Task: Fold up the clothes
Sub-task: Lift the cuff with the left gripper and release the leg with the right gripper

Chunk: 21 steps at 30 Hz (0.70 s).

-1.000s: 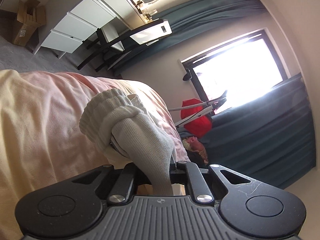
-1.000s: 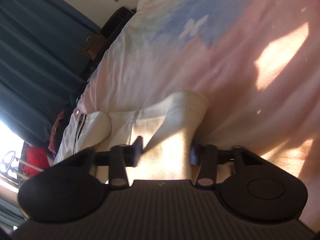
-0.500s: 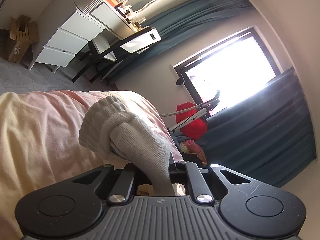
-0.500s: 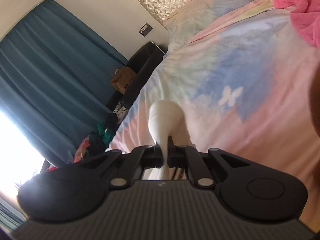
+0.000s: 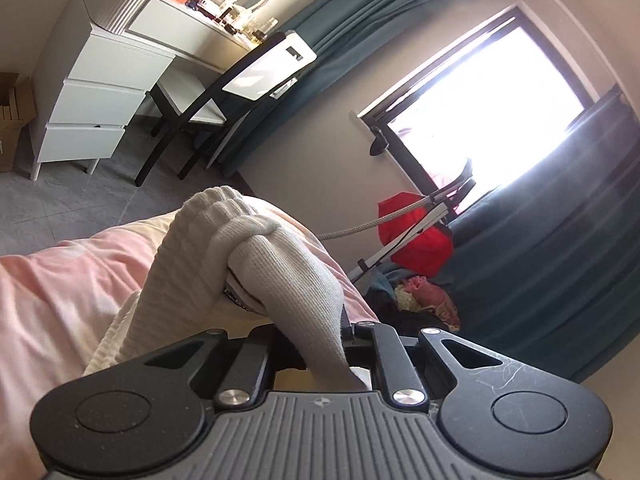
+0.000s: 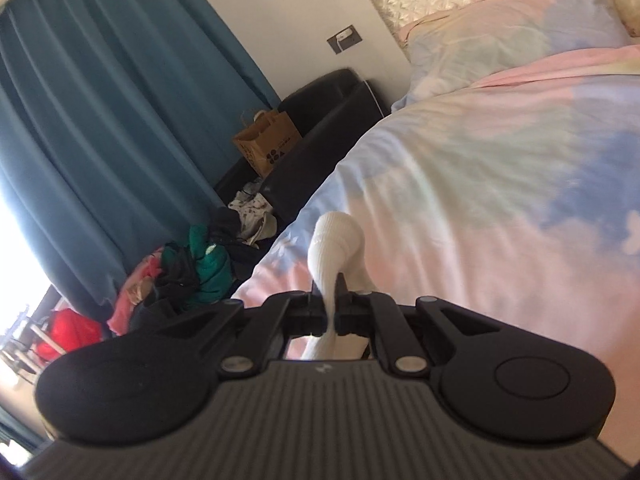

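Left wrist view: the left gripper (image 5: 320, 344) is clenched on the white sock (image 5: 256, 276), above the bed (image 5: 60, 292) edge.

Right wrist view: the right gripper (image 6: 329, 312) pinches the sock's other end (image 6: 336, 248). Keep tension even while folding.

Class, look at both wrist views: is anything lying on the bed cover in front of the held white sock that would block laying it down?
Nothing visible does. The left gripper and right gripper are each shut on white sock fabric, and the bed cover beyond is bare.
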{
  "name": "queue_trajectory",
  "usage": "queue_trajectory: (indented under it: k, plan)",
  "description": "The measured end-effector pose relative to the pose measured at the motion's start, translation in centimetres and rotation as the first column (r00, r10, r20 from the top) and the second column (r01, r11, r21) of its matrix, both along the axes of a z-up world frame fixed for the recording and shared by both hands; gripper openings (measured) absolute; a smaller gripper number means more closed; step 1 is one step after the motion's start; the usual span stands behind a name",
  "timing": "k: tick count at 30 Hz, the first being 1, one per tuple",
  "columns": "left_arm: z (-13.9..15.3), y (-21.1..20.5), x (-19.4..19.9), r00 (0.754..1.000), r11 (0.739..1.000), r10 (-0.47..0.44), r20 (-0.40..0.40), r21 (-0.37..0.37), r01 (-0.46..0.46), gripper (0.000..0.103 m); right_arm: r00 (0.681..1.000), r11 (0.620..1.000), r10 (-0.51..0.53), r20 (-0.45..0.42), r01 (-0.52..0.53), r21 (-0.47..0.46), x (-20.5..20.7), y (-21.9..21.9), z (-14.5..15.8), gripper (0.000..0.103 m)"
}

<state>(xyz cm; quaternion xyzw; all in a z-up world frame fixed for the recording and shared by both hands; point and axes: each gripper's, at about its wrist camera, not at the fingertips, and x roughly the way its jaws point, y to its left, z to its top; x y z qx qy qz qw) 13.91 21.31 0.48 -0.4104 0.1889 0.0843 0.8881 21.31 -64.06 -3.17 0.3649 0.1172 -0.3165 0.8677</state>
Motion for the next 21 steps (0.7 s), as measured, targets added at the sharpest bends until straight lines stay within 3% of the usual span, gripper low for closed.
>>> queue_trajectory:
  k: [5, 9, 11, 15, 17, 19, 21]
  plan:
    - [-3.2, -0.7, 9.6, 0.994, 0.992, -0.008, -0.11, 0.128, 0.022, 0.012, 0.992, 0.994, 0.021, -0.124, -0.034, -0.102, 9.6, 1.3, -3.2, 0.006]
    - [-6.4, -1.0, 14.3, 0.97, 0.987, -0.041, -0.239, 0.143, 0.077, 0.016, 0.977, 0.995, -0.016, -0.215, -0.006, -0.102, 13.0, 1.8, -7.3, 0.006]
    - [-7.6, -0.4, 15.1, 0.957, 0.986, -0.06, -0.283, 0.13, 0.1, 0.018, 0.975, 0.996, -0.025, -0.22, 0.005, -0.093, 13.2, 1.5, -8.8, 0.006]
    - [-7.8, 0.1, 14.2, 0.957, 0.983, -0.093, -0.274, 0.129, 0.133, 0.028, 0.976, 0.995, 0.004, -0.22, -0.026, -0.099, 13.0, 1.8, -9.2, 0.013]
    - [-7.2, 0.2, 13.1, 0.96, 0.982, -0.101, -0.262, 0.13, 0.139, 0.046, 0.979, 0.996, 0.033, -0.199, -0.05, -0.08, 12.3, 2.0, -8.5, 0.025]
    - [-6.2, 0.1, 11.1, 0.964, 0.98, -0.099, -0.247, 0.146, 0.138, 0.058, 0.988, 0.995, 0.076, -0.134, -0.084, -0.056, 10.7, 2.2, -7.4, 0.065]
    - [-5.2, -0.1, 9.0, 0.969, 0.976, -0.096, -0.229, 0.168, 0.137, 0.061, 0.994, 0.995, 0.081, -0.075, -0.085, -0.056, 8.4, 2.8, -6.2, 0.084]
